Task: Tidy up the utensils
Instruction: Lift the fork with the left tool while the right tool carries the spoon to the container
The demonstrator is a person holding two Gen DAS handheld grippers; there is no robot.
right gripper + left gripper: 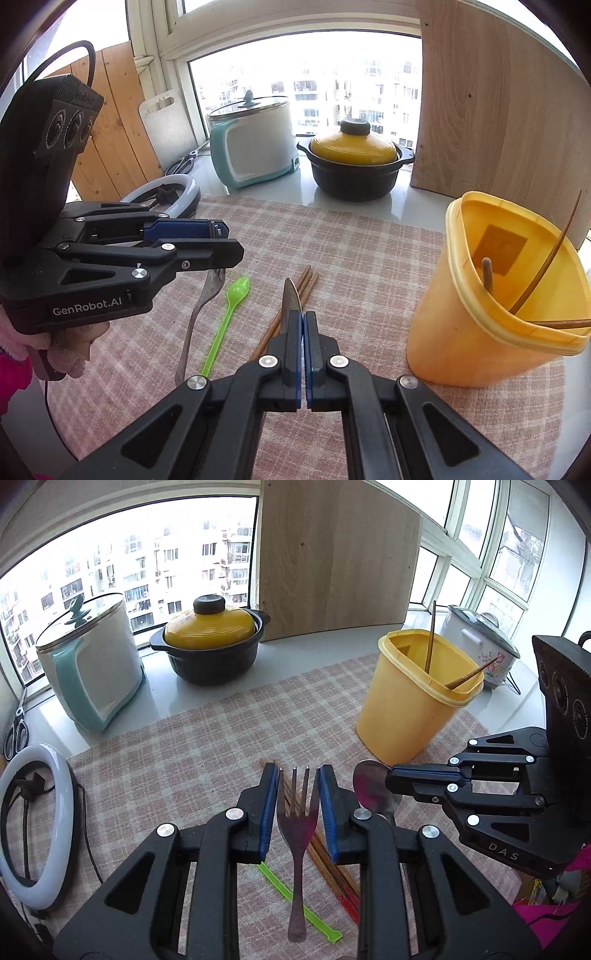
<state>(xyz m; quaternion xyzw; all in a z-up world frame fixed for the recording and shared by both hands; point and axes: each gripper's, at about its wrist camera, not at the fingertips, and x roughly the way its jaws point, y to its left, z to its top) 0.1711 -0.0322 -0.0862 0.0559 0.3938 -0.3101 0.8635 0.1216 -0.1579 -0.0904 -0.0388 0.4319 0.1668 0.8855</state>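
A metal fork (297,830) lies on the checked cloth between the fingers of my open left gripper (298,775), which hovers over it. A green plastic spoon (226,317) and several brown chopsticks (295,299) lie beside the fork (195,317). My right gripper (303,317) is shut on a metal spoon (369,786), seen edge-on in the right wrist view (290,302). A yellow plastic tub (495,295) with two chopsticks (430,642) in it stands at the right. The tub also shows in the left wrist view (410,701).
At the back by the window stand a white and teal cooker (92,664), a black pot with a yellow lid (210,646), a wooden board (332,554) and a floral rice cooker (484,650). A ring light (33,823) and scissors (16,734) lie at the left.
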